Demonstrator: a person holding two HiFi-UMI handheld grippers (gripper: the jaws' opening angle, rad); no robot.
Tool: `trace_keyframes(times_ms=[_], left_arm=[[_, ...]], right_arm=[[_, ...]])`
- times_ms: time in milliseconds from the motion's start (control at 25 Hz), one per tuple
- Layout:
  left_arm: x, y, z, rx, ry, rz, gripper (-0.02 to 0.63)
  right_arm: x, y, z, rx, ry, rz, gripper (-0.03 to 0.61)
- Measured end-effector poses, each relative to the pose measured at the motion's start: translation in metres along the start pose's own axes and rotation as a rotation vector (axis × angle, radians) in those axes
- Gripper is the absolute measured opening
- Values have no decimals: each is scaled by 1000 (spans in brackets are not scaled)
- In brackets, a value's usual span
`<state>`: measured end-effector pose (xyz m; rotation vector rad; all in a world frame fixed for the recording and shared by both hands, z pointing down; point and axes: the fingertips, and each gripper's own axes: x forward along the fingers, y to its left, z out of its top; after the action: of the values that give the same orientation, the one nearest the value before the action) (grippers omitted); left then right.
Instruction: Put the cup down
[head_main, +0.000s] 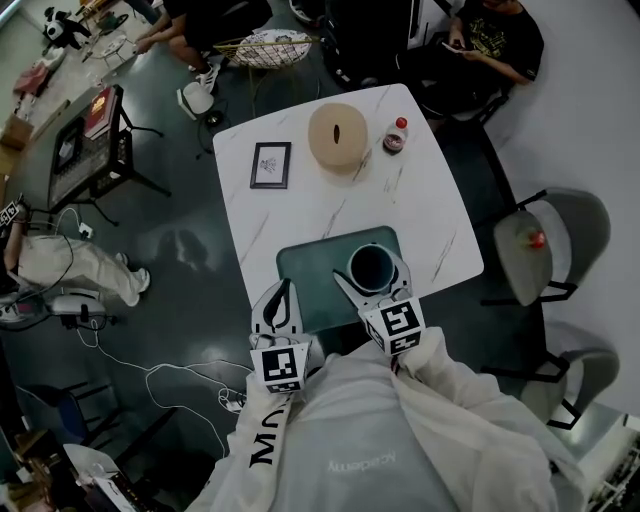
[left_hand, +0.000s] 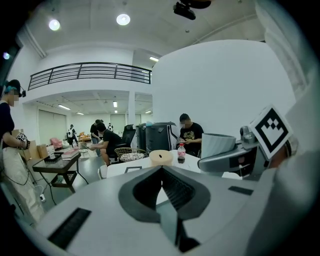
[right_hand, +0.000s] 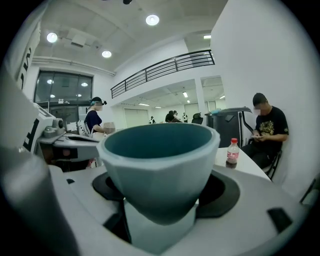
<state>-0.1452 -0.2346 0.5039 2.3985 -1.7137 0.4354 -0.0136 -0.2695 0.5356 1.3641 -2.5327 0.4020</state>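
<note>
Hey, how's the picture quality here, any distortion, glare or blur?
Head view: dim overall but sharp, with the white table the brightest area. Left gripper view: strong fisheye curving, black corners, ceiling lights glaring. Right gripper view: the same fisheye; the cup looms large and slightly soft.

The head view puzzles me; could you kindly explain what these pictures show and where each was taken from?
A person holds hand-operated tongs in each hand; the marker cubes belong to them. The head view looks down from the person's head; each other picture comes from a camera on one pair of tongs. The right tongs grip a teal cup over a green mat on the white table. The left tongs are closed and empty. Farther back sit a picture frame, a round beige box and a red-capped bottle.
</note>
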Motion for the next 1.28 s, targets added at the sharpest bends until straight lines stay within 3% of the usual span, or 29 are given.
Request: trace_keyframes(times_ms=[360,1280], left_arm=[[30,6,-17,25,-8,22,11],[93,-7,-67,34,107,35,11]], right_arm=[[37,-15,-34,-45,34,44,382],[101,-21,-104,-100,141,208,382]])
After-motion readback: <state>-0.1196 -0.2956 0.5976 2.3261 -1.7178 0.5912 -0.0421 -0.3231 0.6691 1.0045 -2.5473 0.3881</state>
